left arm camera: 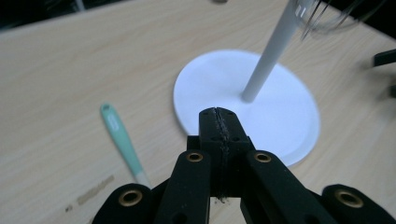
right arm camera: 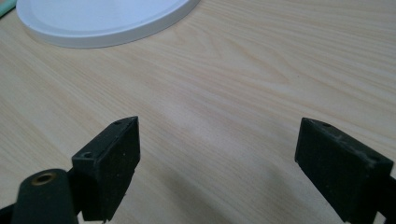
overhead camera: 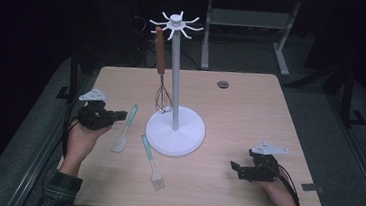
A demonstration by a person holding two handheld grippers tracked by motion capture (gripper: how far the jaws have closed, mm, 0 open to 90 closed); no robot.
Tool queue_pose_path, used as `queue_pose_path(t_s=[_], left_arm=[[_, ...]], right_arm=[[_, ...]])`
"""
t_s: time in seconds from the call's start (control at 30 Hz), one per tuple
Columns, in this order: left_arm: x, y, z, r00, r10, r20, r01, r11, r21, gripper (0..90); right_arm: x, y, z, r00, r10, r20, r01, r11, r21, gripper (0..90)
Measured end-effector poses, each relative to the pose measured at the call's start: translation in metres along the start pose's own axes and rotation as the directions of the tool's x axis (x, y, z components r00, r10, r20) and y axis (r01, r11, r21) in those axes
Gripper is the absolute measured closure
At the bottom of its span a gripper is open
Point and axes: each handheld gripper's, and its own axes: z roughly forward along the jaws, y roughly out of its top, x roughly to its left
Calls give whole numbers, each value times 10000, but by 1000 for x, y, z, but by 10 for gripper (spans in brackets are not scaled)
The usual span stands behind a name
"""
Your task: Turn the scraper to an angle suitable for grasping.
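A white utensil stand [overhead camera: 176, 82] with a round base [overhead camera: 188, 133] rises from the middle of the wooden table [overhead camera: 240, 113]. A whisk [overhead camera: 161, 71] with a brown handle hangs from one of its top hooks. A mint-handled spatula [overhead camera: 125, 128] lies left of the base, and a mint-handled brush [overhead camera: 153, 161] lies in front of it. My left gripper [overhead camera: 119, 116] hovers just left of the spatula, shut with nothing in it; in the left gripper view its jaws [left arm camera: 218, 122] meet, pointing at the base [left arm camera: 280, 116], with the spatula handle [left arm camera: 122, 142] to their left. My right gripper [overhead camera: 235, 169] rests at the table's front right, open and empty [right arm camera: 217, 158].
A round grommet hole [overhead camera: 223, 84] sits near the table's far edge. A grey desk frame [overhead camera: 247, 28] stands on the floor behind the table. The surroundings are dark.
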Motion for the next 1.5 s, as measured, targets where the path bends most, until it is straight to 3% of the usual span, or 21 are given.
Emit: queue_pose_path(t_s=[0.03, 0.3, 0.53, 0.63, 0.7, 0.9, 1.3, 1.5], left_arm=[[3, -6, 7, 9999, 71, -134, -66, 9995, 312, 898], [14, -34, 39, 9995, -117, -284, 150, 9926, 1205, 898], [21, -47, 57, 9983, -173, -562, 266, 9852, 1695, 899], [24, -53, 66, 9959, 83, -896, 108, 9775, 2109, 898], [24, -54, 69, 9960, 2, -894, 192, 9762, 2158, 898], [24, -55, 71, 9946, 184, -1019, 60, 9723, 2339, 898], [25, -55, 69, 9948, 139, -1011, 121, 9677, 2520, 900], [26, -56, 64, 9923, 348, -1192, -1, 9601, 2795, 900]], right_arm=[[0, -1, 1, 10000, -80, -13, 80, 10000, 19, 142], [3, 0, 4, 9984, -552, -86, 554, 9982, 241, 142], [6, 0, 6, 9971, -751, -148, 756, 9964, 385, 142], [6, -1, 7, 9966, -809, -158, 815, 9957, 433, 142], [6, -1, 7, 9964, -834, -159, 840, 9955, 436, 142], [5, -1, 7, 9965, -830, -128, 835, 9956, 436, 142], [4, -1, 6, 9967, -800, -96, 804, 9959, 415, 142], [2, -2, 5, 9970, -769, -50, 771, 9963, 385, 142]])
